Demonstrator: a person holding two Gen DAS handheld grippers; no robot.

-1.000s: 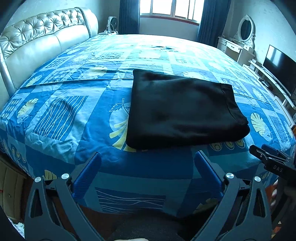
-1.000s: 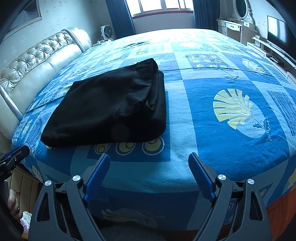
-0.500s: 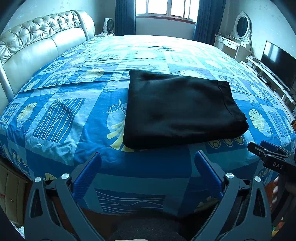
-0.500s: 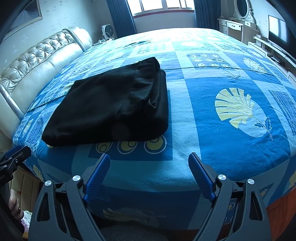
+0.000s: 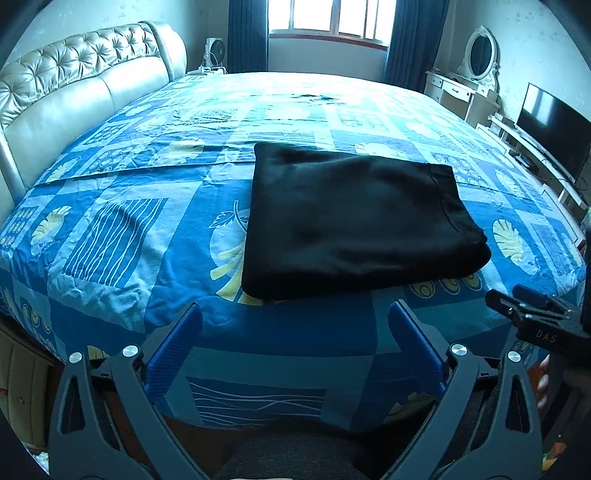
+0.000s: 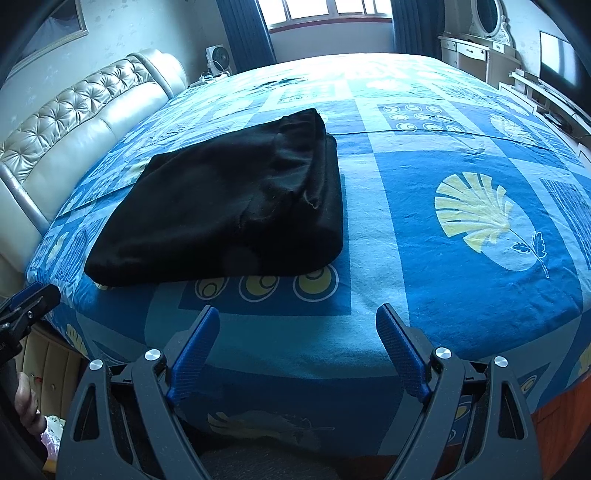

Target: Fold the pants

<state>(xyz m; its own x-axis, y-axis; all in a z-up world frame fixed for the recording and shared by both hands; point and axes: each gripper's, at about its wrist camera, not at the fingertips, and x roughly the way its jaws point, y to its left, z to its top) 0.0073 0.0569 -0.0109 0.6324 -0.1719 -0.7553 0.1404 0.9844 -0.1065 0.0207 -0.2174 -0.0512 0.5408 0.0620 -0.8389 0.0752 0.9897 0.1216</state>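
Observation:
The black pants (image 5: 354, 218) lie folded into a flat rectangle on the blue patterned bed sheet (image 5: 129, 236), near the bed's front edge. They also show in the right wrist view (image 6: 229, 206), with the thick folded end to the right. My left gripper (image 5: 295, 317) is open and empty, held back from the bed edge, in front of the pants. My right gripper (image 6: 297, 319) is open and empty, also back from the edge, right of the pants. The right gripper shows at the far right of the left wrist view (image 5: 532, 314).
A padded cream headboard (image 5: 74, 96) runs along the left. A dresser with a mirror (image 5: 476, 74) and a TV (image 5: 550, 129) stand at the right. A window with dark curtains (image 5: 328, 22) is at the back. A small fan (image 6: 218, 59) stands beside the bed.
Both grippers have drawn back and risen slightly from the bed, so the pants look a little farther away. The pants have not moved.

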